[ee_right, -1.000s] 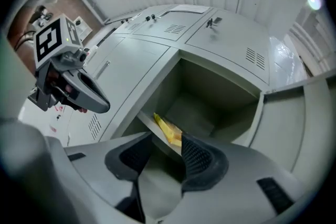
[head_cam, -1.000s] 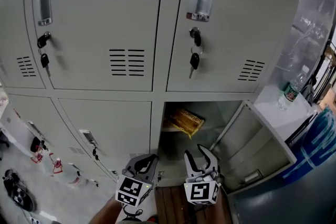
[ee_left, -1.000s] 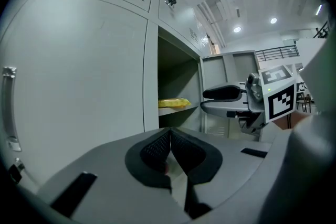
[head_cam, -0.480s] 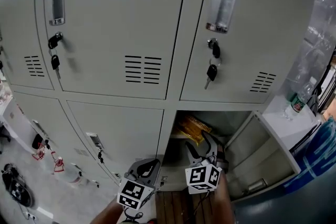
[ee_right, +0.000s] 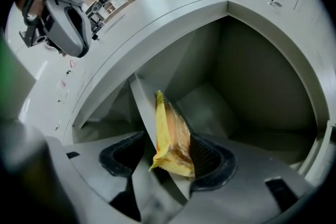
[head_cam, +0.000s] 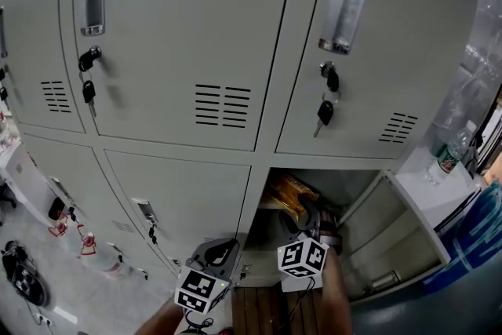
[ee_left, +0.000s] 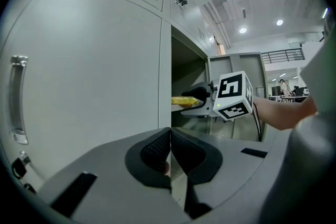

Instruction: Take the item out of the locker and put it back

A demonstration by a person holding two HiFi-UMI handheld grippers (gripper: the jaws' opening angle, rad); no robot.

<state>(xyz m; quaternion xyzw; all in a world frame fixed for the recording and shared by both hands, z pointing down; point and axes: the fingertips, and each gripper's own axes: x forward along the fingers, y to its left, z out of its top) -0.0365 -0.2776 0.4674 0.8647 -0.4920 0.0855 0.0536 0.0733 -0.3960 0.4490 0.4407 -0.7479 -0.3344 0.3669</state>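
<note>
A yellow snack packet [head_cam: 289, 187] lies on the floor of the open lower locker compartment [head_cam: 349, 183]. My right gripper [head_cam: 307, 209] reaches into that compartment. In the right gripper view the packet [ee_right: 169, 134] stands on edge between the jaws of the right gripper [ee_right: 168, 145]. It leans on the right pad, with a gap to the left pad; the jaws have just been opening and stand wide. My left gripper [head_cam: 216, 250] hangs in front of the closed lower door, and its pads [ee_left: 157, 147] meet with nothing between them. From the left gripper view I see the right gripper [ee_left: 197, 95] at the packet [ee_left: 182, 101].
The compartment's door [head_cam: 396, 243] swings open to the right. Keys [head_cam: 324, 112] hang from the closed upper door above. A closed lower door [head_cam: 184, 192] sits left of the opening. A water bottle [head_cam: 445, 158] stands on a white surface at the right.
My right gripper has gone forward from in front of the locker into the open compartment and now has the packet between its jaws. The left gripper has stayed where it was.
</note>
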